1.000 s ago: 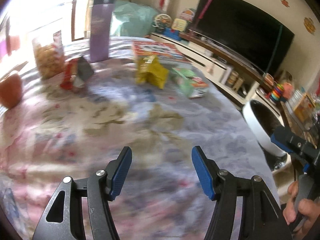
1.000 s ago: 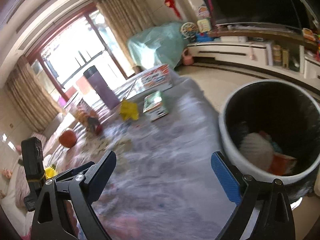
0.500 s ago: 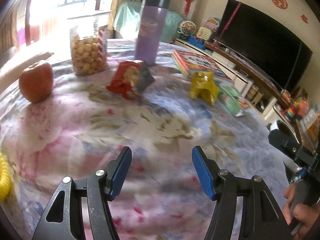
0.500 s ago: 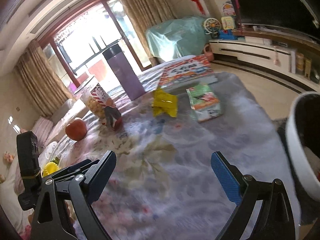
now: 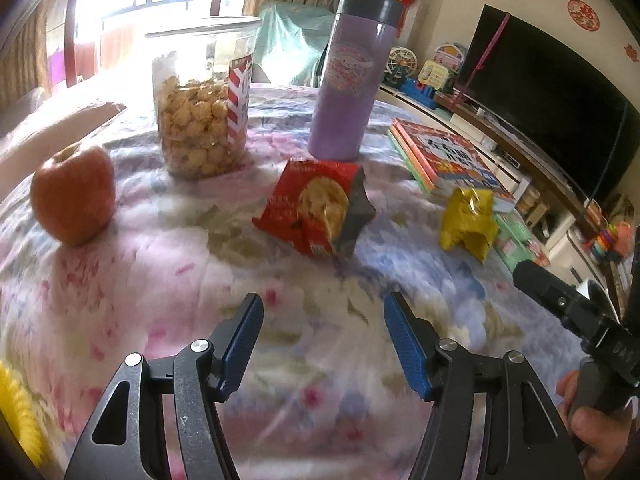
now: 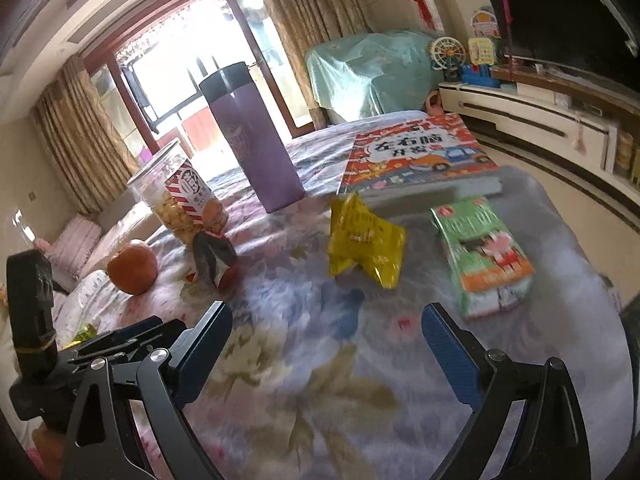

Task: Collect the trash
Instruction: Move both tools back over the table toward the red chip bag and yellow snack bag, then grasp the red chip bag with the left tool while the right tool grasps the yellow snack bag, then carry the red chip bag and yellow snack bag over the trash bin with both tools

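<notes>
Both grippers, left gripper (image 5: 323,334) and right gripper (image 6: 327,344), released and empty, have swung from the bin toward the red wrapper (image 5: 316,210) and yellow wrapper (image 6: 364,242), likely next pickups.

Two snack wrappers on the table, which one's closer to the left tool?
The red cookie wrapper, torn open and lying almost straight ahead of the left tool. The crumpled yellow wrapper sits farther right, beside the books.

Both grippers swung from the bin toward the red wrapper (image 5: 316,208).
</notes>
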A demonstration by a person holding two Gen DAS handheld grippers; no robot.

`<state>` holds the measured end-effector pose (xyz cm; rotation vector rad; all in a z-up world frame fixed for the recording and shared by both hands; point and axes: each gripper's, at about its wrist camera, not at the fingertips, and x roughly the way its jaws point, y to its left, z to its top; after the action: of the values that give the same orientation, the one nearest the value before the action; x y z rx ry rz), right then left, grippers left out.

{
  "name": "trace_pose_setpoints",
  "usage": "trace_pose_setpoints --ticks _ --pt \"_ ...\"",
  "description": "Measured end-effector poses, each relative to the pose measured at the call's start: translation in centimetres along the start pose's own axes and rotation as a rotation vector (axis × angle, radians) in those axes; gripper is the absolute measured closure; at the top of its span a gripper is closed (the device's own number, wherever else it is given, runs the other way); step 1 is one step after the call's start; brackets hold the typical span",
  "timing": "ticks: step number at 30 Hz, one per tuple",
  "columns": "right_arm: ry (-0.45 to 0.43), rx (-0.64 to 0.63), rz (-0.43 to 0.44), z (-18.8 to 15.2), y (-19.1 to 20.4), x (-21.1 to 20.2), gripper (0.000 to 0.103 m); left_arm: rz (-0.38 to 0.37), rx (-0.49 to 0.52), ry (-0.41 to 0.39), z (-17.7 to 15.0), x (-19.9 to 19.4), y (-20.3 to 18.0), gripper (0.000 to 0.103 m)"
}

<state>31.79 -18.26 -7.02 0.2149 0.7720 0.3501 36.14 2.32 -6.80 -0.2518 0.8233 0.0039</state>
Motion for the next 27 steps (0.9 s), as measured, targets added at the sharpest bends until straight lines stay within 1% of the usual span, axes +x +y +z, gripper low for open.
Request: trace_pose_setpoints --ticks 9,11,12,13,14,15,16,17,19,21,27 --pt "0.009 -0.017 -0.042 2.5 -0.6 3.9 0.007 0.032 0.010 -0.008 3.1 4.0 0.1 0.041" --pt "0.025 -0.023 -0.061 2.9 -0.8 4.8 0.008 0.052 0.016 -0.012 3.3 4.7 0.2 0.041" --pt "0.028 -0.024 -0.070 2.9 -0.9 5.2 0.011 0.056 0.016 -0.013 3.4 5.1 0.2 0.042" --pt "0.033 -0.027 -0.083 2.9 -1.0 5.5 0.019 0.058 0.015 -0.012 3.5 5.4 0.3 0.045" --pt "0.035 -0.029 -0.089 3.0 -1.1 5.6 0.024 0.054 0.015 -0.011 3.5 5.8 0.4 0.052" --pt "0.038 -0.031 -0.095 3.0 -1.2 5.9 0.040 0.048 0.016 -0.004 3.5 6.0 0.4 0.071" --pt "0.043 -0.030 -0.097 3.0 -1.3 6.0 0.053 0.039 0.017 0.016 3.4 6.6 0.5 0.089" --pt "0.046 -0.027 -0.092 3.0 -1.4 6.0 0.053 0.032 0.017 0.024 3.3 6.7 0.4 0.095" --pt "0.036 -0.030 -0.082 3.0 -1.3 5.6 0.059 0.033 0.029 0.018 3.1 6.7 0.3 0.096" --pt "0.025 -0.030 -0.066 2.8 -1.1 4.9 0.062 0.024 0.039 0.009 2.8 6.1 0.0 0.097" --pt "-0.003 -0.031 -0.020 1.6 -0.7 1.8 0.064 -0.013 0.072 -0.008 1.4 3.8 -1.6 0.101"
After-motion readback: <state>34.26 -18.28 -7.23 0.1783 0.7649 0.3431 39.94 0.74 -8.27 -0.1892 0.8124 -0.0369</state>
